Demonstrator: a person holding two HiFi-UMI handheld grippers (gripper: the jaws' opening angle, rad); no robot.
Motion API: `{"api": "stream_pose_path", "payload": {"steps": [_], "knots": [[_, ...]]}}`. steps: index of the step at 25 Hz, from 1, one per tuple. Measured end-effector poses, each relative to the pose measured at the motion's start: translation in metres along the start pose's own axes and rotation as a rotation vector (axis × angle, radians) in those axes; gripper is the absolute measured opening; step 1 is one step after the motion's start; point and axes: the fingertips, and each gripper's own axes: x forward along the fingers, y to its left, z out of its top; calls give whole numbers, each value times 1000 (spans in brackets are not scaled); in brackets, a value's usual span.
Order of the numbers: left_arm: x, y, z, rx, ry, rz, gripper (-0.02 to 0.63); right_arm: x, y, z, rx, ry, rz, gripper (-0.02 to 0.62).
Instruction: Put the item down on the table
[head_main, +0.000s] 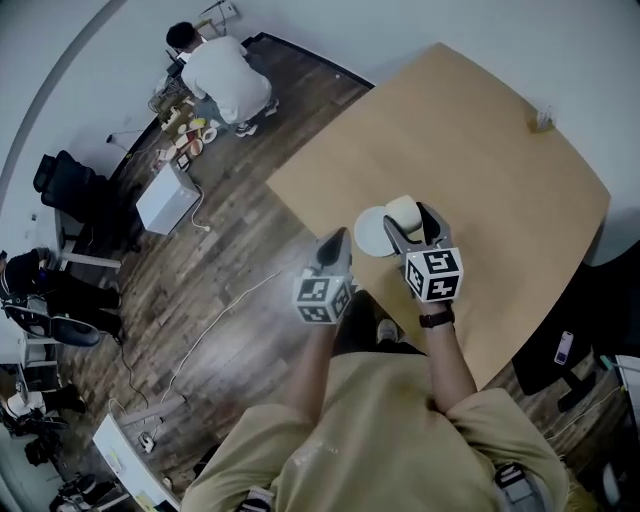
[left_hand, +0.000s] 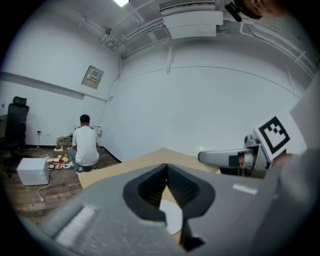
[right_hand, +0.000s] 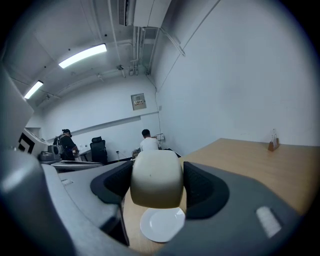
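My right gripper (head_main: 409, 216) (right_hand: 156, 176) is shut on a cream cup (right_hand: 156, 179) (head_main: 403, 213) and holds it in the air, just above a small white plate (right_hand: 162, 224) (head_main: 373, 232) that lies on the wooden table (head_main: 480, 160). To its left my left gripper (head_main: 335, 243) (left_hand: 167, 184) is shut with nothing in it, at the table's near edge. Through the small opening behind its closed jaws I see a slice of the white plate (left_hand: 171, 217). The right gripper's jaw (left_hand: 222, 157) shows at the right of the left gripper view.
A small holder (head_main: 543, 121) (right_hand: 272, 144) stands at the table's far right. On the dark wood floor a person in a white shirt (head_main: 226, 76) crouches beside a white box (head_main: 168, 198) and scattered items. Office chairs (head_main: 70, 185) stand at the left.
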Motion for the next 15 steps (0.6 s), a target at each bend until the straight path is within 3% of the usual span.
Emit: {"api": "stream_pose_path", "payload": {"steps": [6, 15], "knots": [[30, 14, -31, -42, 58, -10, 3, 27, -7, -45, -57, 121, -28, 324], [65, 41, -96, -169, 186, -52, 2, 77, -10, -137, -37, 315, -31, 323]]}}
